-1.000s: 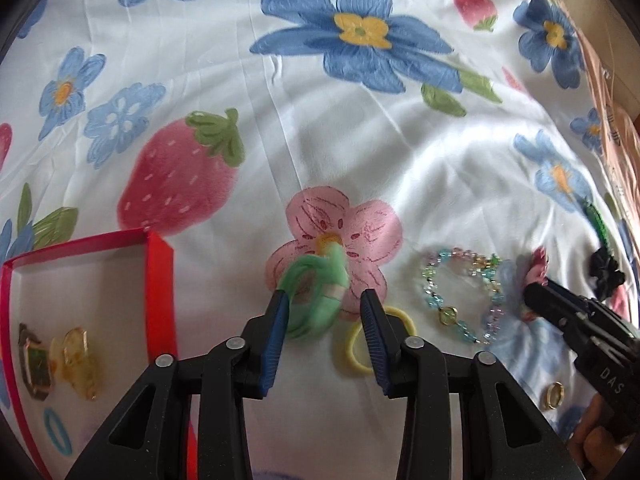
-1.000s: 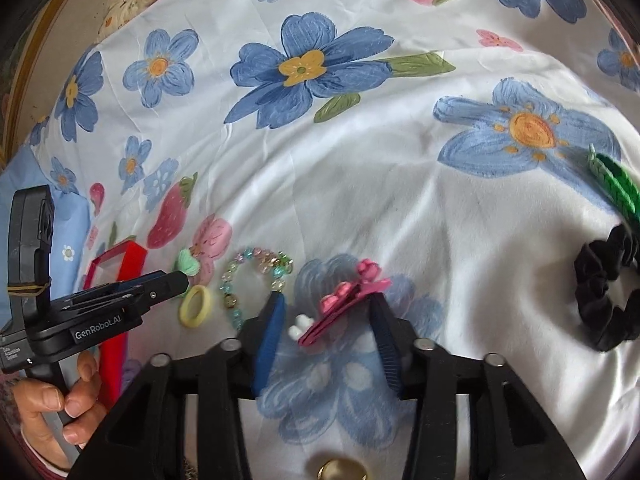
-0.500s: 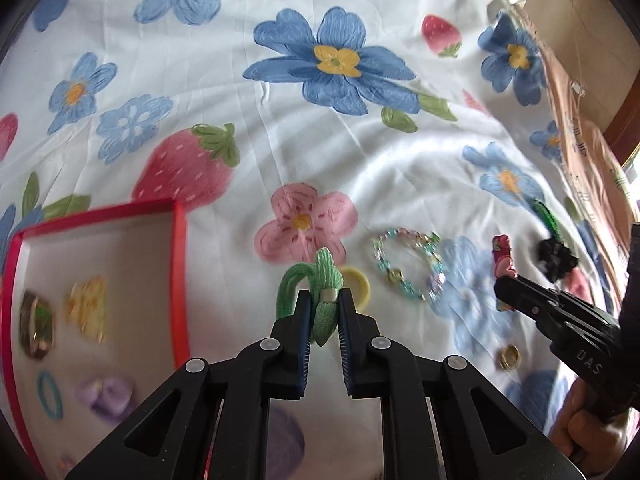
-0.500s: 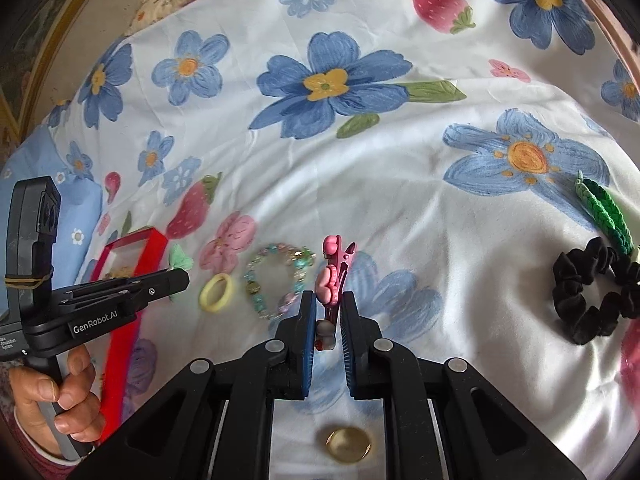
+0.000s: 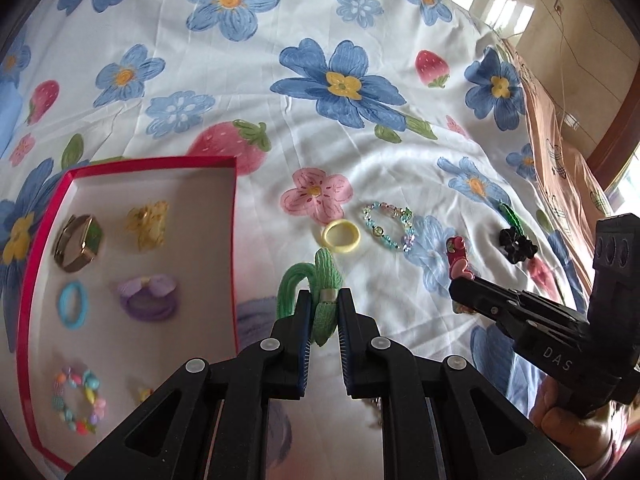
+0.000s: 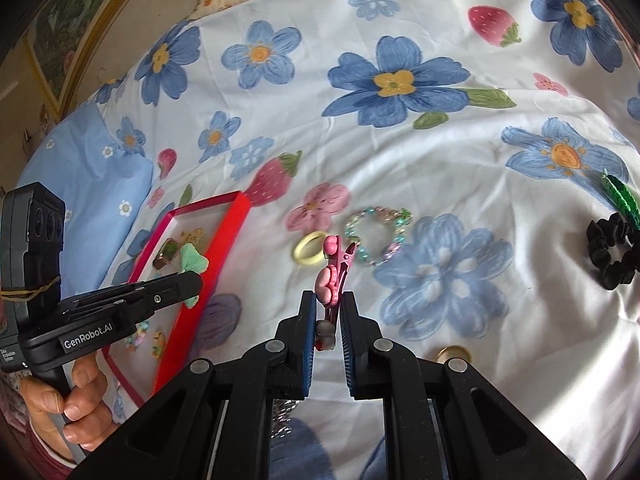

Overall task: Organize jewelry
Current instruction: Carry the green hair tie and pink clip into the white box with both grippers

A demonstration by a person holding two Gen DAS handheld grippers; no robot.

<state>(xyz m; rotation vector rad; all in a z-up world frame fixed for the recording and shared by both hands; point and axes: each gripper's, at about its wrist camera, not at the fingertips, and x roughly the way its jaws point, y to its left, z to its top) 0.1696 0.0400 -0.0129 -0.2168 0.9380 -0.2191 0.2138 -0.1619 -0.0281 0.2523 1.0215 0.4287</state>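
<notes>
Lifted green hair tie [image 5: 320, 300], red box [image 5: 234, 240] now alongside

Right gripper [image 6: 325, 316] clamps pink hair clip [image 6: 333, 276], clip upright, lifted off floral sheet [image 6: 400, 168]. Left gripper [image 6: 188, 280] at left holds green hair tie [image 6: 194, 261] over red box [image 6: 224, 240]. On sheet: yellow hair tie [image 6: 309, 249] beside beaded bracelet [image 6: 376, 236]; black scrunchie [image 6: 610, 250] and green clip [image 6: 622, 198] far right; gold ring [image 6: 454, 354] near right finger.
</notes>
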